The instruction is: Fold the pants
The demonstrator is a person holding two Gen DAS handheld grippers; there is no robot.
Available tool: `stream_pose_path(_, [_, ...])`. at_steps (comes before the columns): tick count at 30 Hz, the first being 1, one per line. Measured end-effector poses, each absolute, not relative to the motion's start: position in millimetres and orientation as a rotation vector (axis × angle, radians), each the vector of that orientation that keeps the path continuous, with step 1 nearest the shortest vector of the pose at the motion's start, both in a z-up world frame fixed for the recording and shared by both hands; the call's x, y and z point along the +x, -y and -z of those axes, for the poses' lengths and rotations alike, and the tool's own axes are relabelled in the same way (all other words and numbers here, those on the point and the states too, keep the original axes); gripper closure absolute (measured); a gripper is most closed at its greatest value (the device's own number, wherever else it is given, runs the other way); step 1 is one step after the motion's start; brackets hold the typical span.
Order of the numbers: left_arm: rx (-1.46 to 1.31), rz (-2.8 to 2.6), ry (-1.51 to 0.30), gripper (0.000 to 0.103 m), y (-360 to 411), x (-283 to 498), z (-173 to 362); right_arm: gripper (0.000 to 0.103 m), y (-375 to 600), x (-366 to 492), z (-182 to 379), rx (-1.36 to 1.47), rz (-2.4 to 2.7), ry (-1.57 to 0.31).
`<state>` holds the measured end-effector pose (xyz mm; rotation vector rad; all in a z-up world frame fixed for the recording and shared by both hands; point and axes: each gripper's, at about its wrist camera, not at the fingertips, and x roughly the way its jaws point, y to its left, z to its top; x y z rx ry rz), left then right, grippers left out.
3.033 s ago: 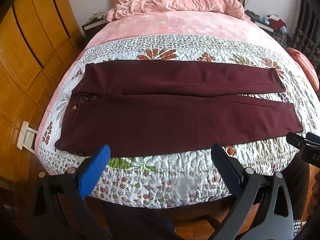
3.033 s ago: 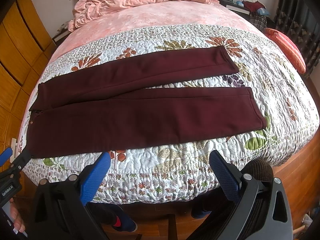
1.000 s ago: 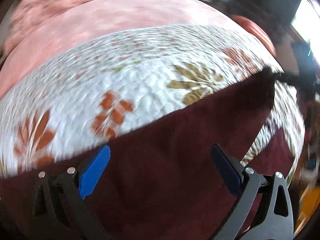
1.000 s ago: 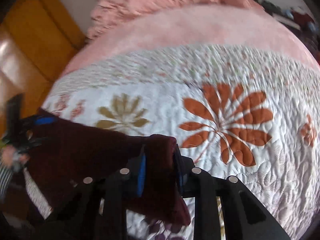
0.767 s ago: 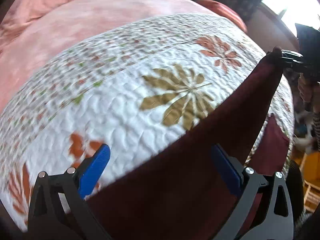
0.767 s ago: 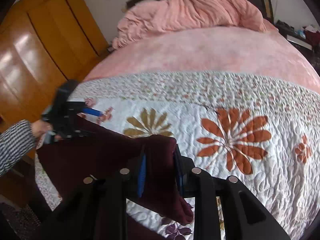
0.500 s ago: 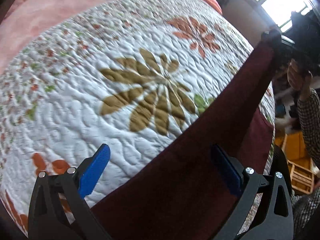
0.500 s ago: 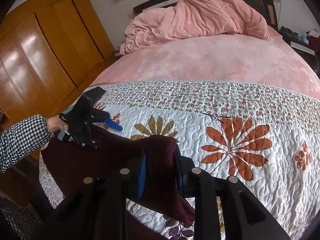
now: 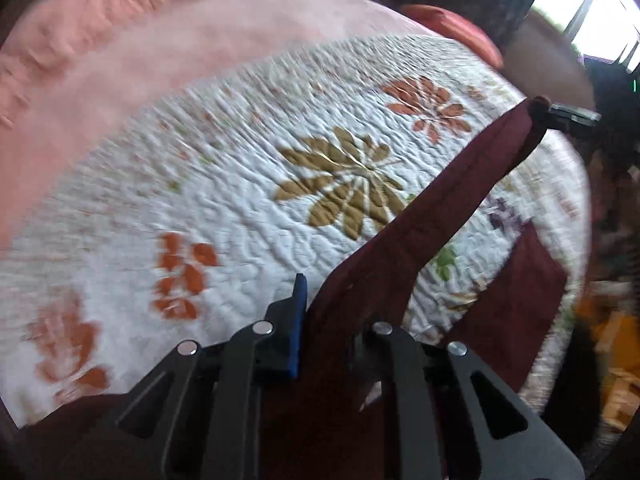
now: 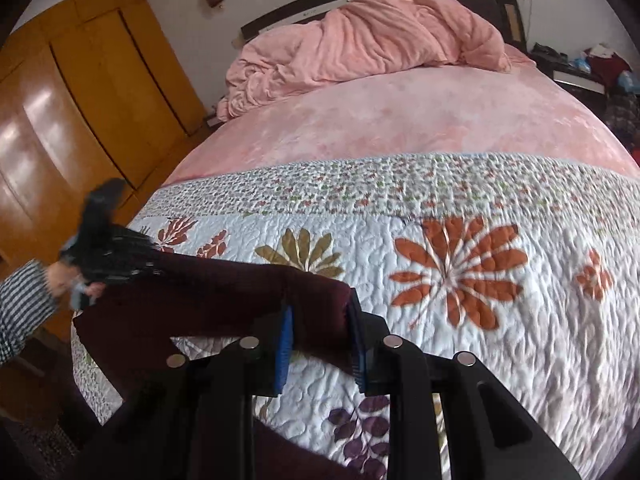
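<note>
The dark maroon pants (image 9: 436,216) hang stretched in the air above the floral quilt (image 9: 240,184). My left gripper (image 9: 332,320) is shut on the waist end. My right gripper (image 10: 320,328) is shut on the hem of the far leg (image 10: 224,296). The lifted leg runs as a taut band between the two grippers. The right gripper shows far right in the left wrist view (image 9: 568,114); the left gripper shows at the left in the right wrist view (image 10: 100,248). The near leg (image 9: 516,292) still lies on the quilt near the bed's edge.
A crumpled pink duvet (image 10: 360,36) lies at the headboard, over a pink sheet (image 10: 400,120). A wooden wardrobe (image 10: 80,100) stands left of the bed. An orange cushion (image 9: 452,28) lies at the bed's right side. Clutter sits on a nightstand (image 10: 580,76).
My left gripper has closed on the waist end of the pants. The far leg has risen off the quilt, stretched between both grippers. The right gripper keeps its hold on the hem.
</note>
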<state>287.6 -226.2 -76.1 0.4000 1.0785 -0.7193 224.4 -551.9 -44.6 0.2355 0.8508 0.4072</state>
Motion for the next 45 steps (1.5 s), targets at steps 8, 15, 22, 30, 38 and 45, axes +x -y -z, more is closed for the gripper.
stream_pose_path(8, [0.687, 0.525, -0.922, 0.089, 229.6, 171.5, 87.7, 0.079, 543.1, 149.9, 91.0, 0.223, -0.373, -0.953])
stream_pose_path(15, [0.69, 0.47, -0.893, 0.089, 227.9, 130.1, 98.1, 0.08, 544.0, 103.5, 102.2, 0.263, -0.348, -0.972])
stream_pose_path(22, [0.66, 0.475, -0.887, 0.089, 237.8, 80.0, 101.0, 0.08, 551.0, 64.5, 100.6, 0.235, -0.304, -0.97])
stream_pose_path(30, [0.694, 0.46, -0.945, 0.089, 238.4, 61.1, 153.6, 0.078, 541.9, 42.5, 134.7, 0.206, -0.248, -1.075])
stream_pose_path(38, [0.586, 0.473, -0.944, 0.086, 233.4, 59.9, 142.4, 0.079, 542.3, 27.6, 118.9, 0.204, -0.196, -1.074])
stream_pose_path(45, [0.625, 0.471, -0.921, 0.084, 234.1, 52.0, 159.3, 0.04, 541.6, 17.6, 104.5, 0.258, -0.139, -1.092])
